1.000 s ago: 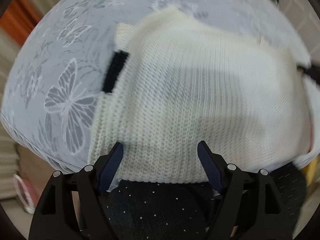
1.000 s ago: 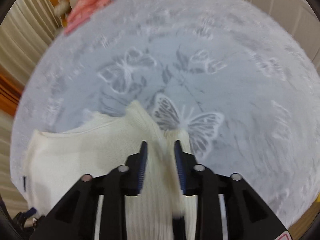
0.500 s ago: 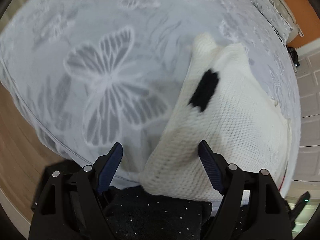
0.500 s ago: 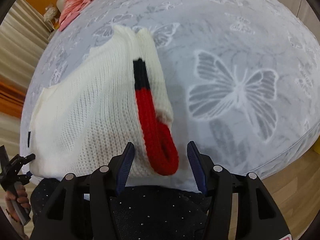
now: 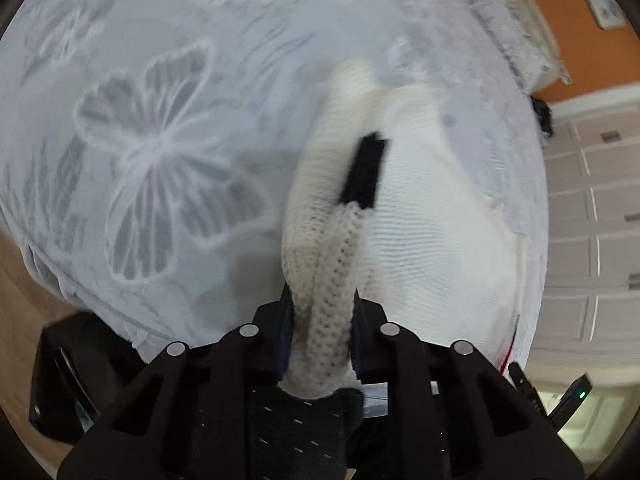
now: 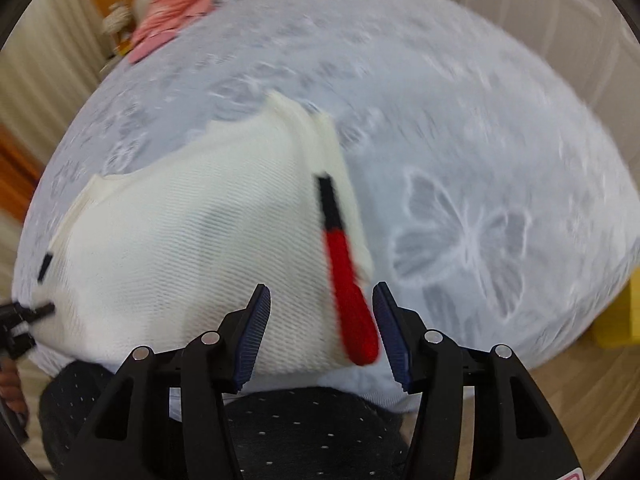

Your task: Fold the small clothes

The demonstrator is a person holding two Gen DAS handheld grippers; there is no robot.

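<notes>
On the left, the left tongs (image 5: 320, 312) have just been closing and now pinch a bunched edge of the cream knit (image 5: 432, 240), the gathered fabric rising straight up out of the jaws. The knit lies on a bed (image 5: 240, 60) under a pale sheet printed with grey butterflies, near the edge closest to the person. A butterfly print (image 5: 160, 176) sits just left of the pinched fold, and a black band (image 5: 366, 172) on the knit stands just above it. In the right wrist view the knit spreads flat across the left half of the sheet, with a strip that is black above and red (image 6: 352, 292) below along its right edge. The right tongs (image 6: 320, 320) hang spread, pressing on nothing; the red end lies between the fingers, close to the right one. A pink garment (image 6: 176, 4) lies at the far side of the bed.
</notes>
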